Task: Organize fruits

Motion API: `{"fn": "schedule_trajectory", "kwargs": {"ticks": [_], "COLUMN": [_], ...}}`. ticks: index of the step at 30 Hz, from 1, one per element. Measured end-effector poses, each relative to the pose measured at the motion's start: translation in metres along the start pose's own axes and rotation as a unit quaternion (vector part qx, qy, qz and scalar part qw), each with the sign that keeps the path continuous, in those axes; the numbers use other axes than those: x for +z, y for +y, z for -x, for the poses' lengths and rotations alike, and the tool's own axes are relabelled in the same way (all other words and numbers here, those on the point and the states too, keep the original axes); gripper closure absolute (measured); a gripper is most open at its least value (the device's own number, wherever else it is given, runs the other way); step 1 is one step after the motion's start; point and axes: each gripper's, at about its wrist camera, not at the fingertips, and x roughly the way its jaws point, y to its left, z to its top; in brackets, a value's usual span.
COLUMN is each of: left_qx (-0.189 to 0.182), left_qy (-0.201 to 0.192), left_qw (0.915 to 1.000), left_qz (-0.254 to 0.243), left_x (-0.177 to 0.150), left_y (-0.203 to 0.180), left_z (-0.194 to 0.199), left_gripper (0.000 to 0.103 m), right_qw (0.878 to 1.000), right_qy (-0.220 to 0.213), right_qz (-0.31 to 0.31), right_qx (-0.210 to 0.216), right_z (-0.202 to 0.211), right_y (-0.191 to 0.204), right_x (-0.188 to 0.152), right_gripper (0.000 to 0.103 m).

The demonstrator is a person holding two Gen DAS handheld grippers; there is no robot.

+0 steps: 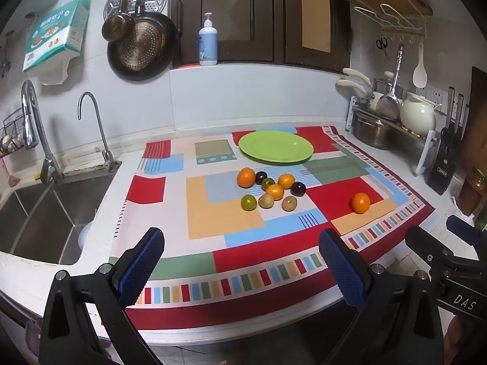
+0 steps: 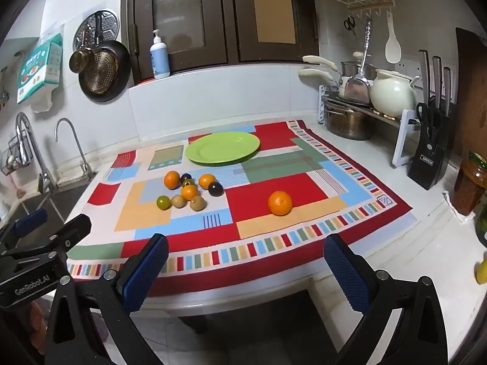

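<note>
Step in hand: none begun; the round lime-green plate (image 1: 275,146) at the far middle of the cloth holds nothing. Fruit: a cluster of small orange, dark purple, green and tan fruits (image 1: 269,189) near mid-cloth; one lone orange tangerine (image 2: 279,203) well apart to the right. Left gripper (image 1: 240,260) and right gripper (image 2: 246,261): blue-padded fingers spread, holding nothing, at the near edge. Next move, likely: reach forward to the nearest fruit. Surface: white table (image 2: 395,243) under a multicoloured patchwork cloth (image 1: 237,243). Room: kitchen, steel sink (image 1: 45,213) left.

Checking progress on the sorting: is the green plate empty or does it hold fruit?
Empty. The green plate shows bare surface in both views; every fruit lies on the cloth in front of it.
</note>
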Motion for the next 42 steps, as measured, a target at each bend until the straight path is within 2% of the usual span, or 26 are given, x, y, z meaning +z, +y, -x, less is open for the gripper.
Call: {"fn": "schedule_trajectory", "kwargs": {"ticks": [6, 15, 42], "left_qx": [0.024, 0.016, 0.016], "left_qy": [-0.016, -0.006, -0.019], "left_qw": [0.9996, 0.9998, 0.9997], "left_qz": [0.005, -0.006, -0.005], "left_x": [0.0000, 0.0034, 0.0077], "left_y": [0.0036, -0.0018, -0.0027], "left_z": [0.0056, 0.0028, 0.0081], "left_gripper": [0.000, 0.000, 0.000], "right_qw": [1.000, 1.000, 1.000], "right_qy": [-0.005, -0.005, -0.009], "right_qz": [0.001, -0.001, 0.003], "right_qx": [0.000, 0.001, 0.017], "right_z": [0.0016, -0.0021, -0.0054], "right_y": [-0.0008, -0.0059, -0.0053], "right_x": [0.0014, 0.0031, 0.0038], "right_gripper": [0.001, 0.001, 0.001]}}
